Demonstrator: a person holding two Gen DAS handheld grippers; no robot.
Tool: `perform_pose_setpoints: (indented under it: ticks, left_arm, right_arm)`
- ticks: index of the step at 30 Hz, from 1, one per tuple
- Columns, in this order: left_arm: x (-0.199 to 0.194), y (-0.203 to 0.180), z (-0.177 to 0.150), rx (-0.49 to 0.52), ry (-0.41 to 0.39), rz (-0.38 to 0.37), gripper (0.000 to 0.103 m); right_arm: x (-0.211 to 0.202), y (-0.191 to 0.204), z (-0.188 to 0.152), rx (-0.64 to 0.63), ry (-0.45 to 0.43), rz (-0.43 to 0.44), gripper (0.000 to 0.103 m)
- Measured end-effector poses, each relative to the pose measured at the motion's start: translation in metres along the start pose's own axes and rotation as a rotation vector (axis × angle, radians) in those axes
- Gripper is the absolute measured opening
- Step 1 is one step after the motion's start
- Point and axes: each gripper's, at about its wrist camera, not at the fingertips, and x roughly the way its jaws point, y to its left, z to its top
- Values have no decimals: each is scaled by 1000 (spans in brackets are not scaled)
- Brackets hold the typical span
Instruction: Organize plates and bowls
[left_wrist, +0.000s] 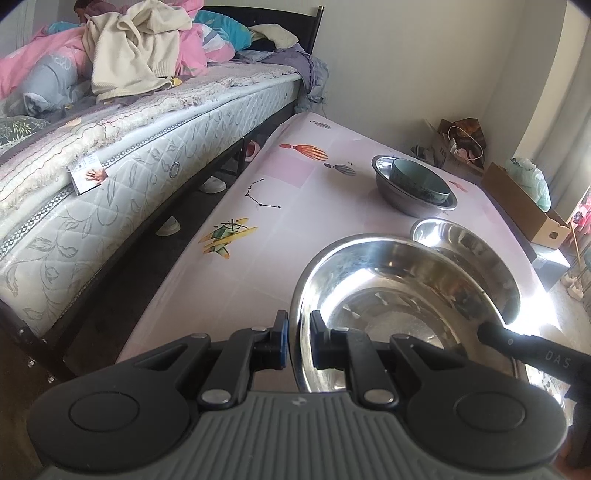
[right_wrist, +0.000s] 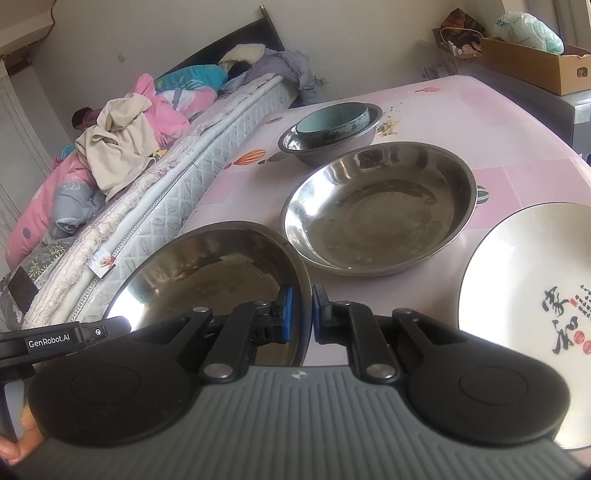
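Observation:
A steel basin (left_wrist: 391, 306) is held by both grippers over the pink table. My left gripper (left_wrist: 298, 334) is shut on its left rim. My right gripper (right_wrist: 302, 314) is shut on its right rim; the basin also shows in the right wrist view (right_wrist: 207, 273). A second steel basin (right_wrist: 376, 210) sits on the table just beyond; it also shows in the left wrist view (left_wrist: 469, 254). Farther back a teal bowl (right_wrist: 332, 118) sits inside a smaller steel bowl (right_wrist: 325, 146). A white plate (right_wrist: 528, 295) with black calligraphy lies at the right.
A bed (left_wrist: 110, 155) piled with blankets and clothes runs along the table's left side, with a dark gap between them. A cardboard box (right_wrist: 535, 66) and bags stand beyond the table's far right corner. The table (left_wrist: 266, 206) has a pink patterned cover.

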Motion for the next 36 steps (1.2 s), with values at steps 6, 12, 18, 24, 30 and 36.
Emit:
perform_pose_setpoints:
  ticks: [6, 12, 18, 24, 30, 36]
  left_arm:
    - [-7, -4, 4, 1, -18, 1, 12]
    - [-9, -14, 13, 3, -34, -9, 12]
    - [-8, -28, 24, 15, -45, -22, 12]
    - [0, -46, 37, 29, -50, -38, 12]
    - [14, -66, 49, 45, -40, -64, 12]
    - [29, -89, 58, 77, -30, -96, 12]
  right_arm:
    - [-6, 0, 5, -3, -12, 6, 10]
    - [-12, -3, 16, -2, -29, 7, 10]
    - [-17, -11, 29, 6, -48, 2, 10]
    - [-19, -23, 42, 17, -65, -9, 11]
    - [-19, -40, 56, 38, -83, -30, 11]
    - [-20, -60, 71, 66, -105, -59, 11]
